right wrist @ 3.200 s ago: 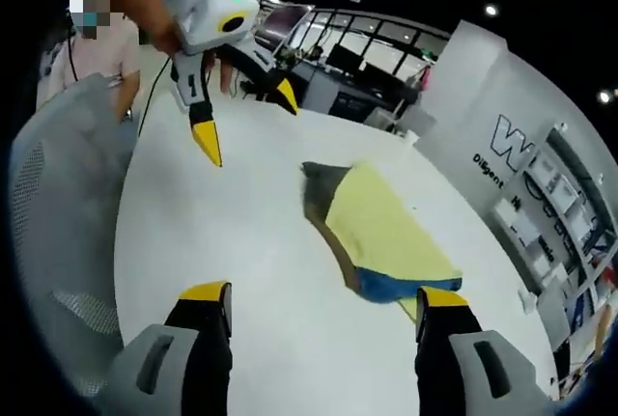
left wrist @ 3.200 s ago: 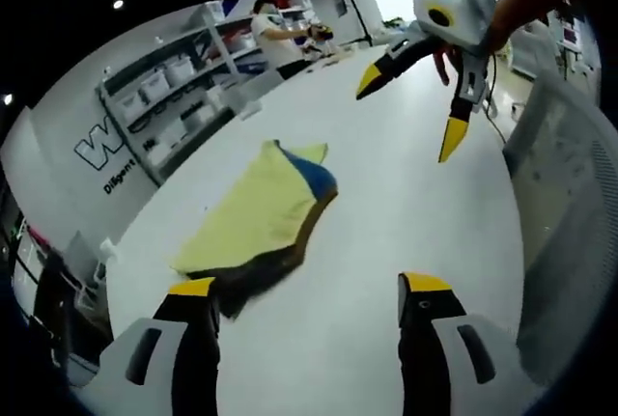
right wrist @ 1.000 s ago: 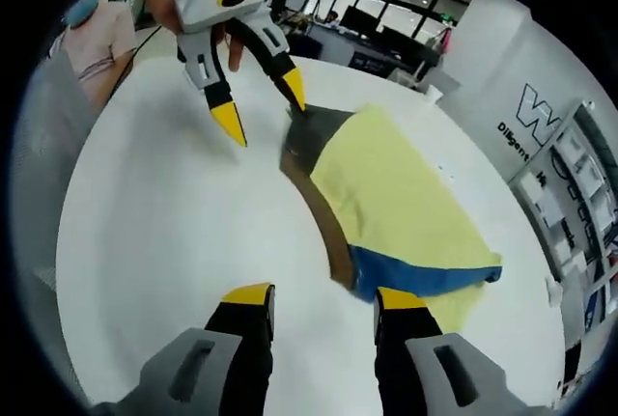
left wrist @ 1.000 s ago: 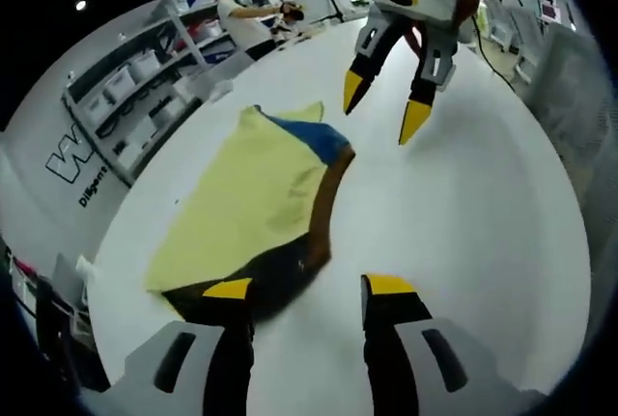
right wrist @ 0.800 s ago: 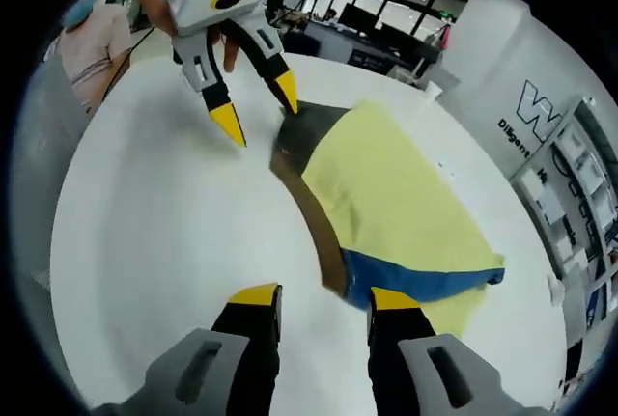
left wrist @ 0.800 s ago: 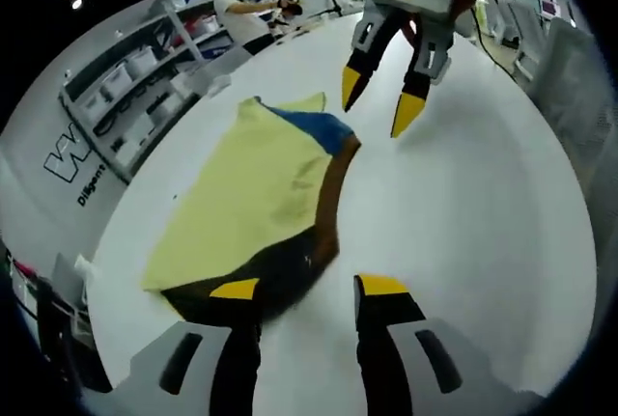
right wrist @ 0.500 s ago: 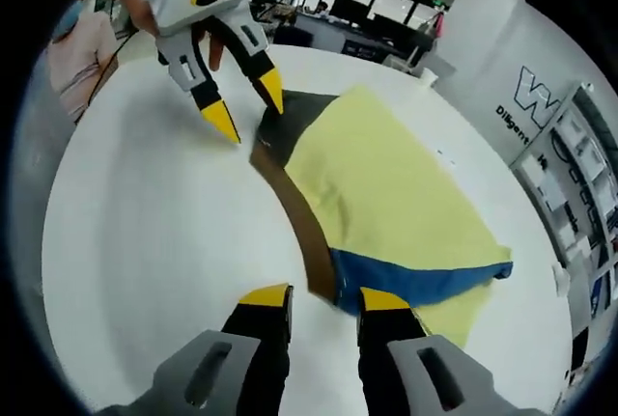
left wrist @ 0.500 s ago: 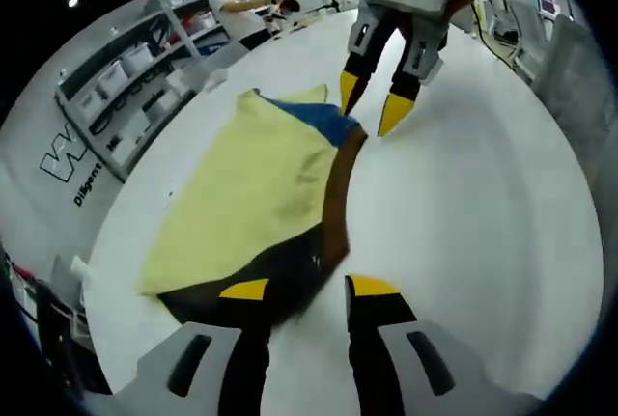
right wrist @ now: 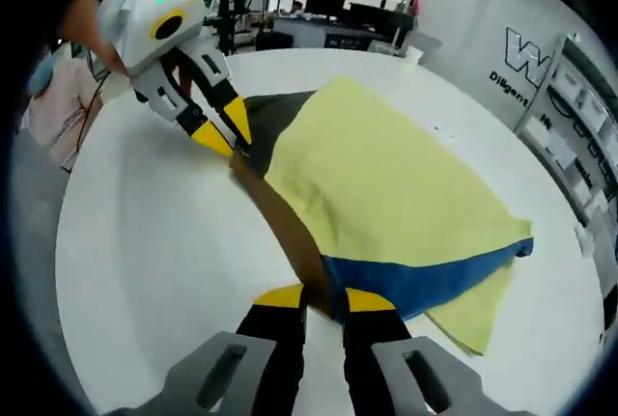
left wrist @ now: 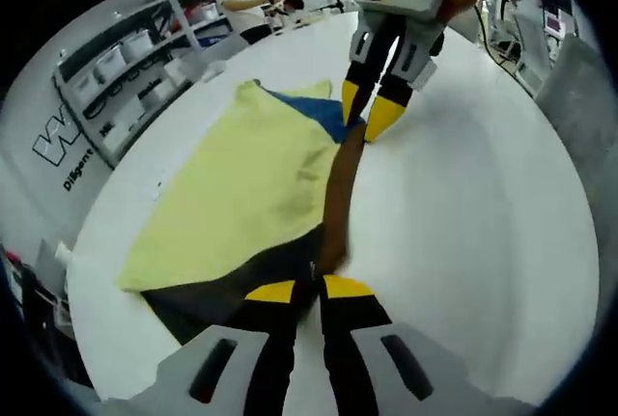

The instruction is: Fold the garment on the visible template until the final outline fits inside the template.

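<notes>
Currently: yellow, blue and brown garment (left wrist: 241, 194) part-folded on white desk (left wrist: 463, 204); left tongs (left wrist: 309, 290) and right tongs (right wrist: 323, 298) each pinching its brown edge; further folding pending.

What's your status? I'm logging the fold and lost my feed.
Left gripper shut on garment at its dark corner. Right gripper shut on the brown edge by the blue band. Garment flat on white table. Nothing in the way.
</notes>
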Tool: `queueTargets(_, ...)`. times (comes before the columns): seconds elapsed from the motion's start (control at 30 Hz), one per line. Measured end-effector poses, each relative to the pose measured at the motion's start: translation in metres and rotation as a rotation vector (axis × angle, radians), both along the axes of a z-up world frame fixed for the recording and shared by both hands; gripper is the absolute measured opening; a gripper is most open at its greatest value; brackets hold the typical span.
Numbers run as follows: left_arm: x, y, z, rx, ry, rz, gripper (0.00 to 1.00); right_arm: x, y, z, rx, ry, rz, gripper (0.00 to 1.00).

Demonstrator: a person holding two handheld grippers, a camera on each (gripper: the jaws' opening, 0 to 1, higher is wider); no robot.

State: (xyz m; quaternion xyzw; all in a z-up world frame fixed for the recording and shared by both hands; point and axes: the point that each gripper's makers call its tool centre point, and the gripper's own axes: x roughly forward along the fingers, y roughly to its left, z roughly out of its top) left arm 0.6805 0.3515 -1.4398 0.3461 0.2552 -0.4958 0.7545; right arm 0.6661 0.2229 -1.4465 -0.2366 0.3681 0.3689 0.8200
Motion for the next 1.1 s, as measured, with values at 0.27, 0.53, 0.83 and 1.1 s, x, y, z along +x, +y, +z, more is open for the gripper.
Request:
queueTargets(0.27, 0.004, 0.005, -0.002, 0.009, 0.043, 0.062, 0.00, 0.000, -0.001, -0.002, -0.008, 0.026, -0.053, 0.00)
queueTargets(0.53, -0.007, 0.009, -0.001, 0.062, 0.068, 0.043, 0.00, -0.015, 0.000, 0.006, 0.000, 0.096, -0.073, 0.00)
queueTargets(0.83, -0.045, 0.011, 0.004, 0.107, 0.119, -0.015, 0.00, -0.052, 0.002, 0.010, -0.015, 0.170, -0.006, 0.00)
queueTargets(1.1, -0.063, 0.015, 0.005, 0.120, 0.155, -0.006, 0.00, -0.075, 0.006, 0.016, -0.019, 0.209, 0.015, 0.00)
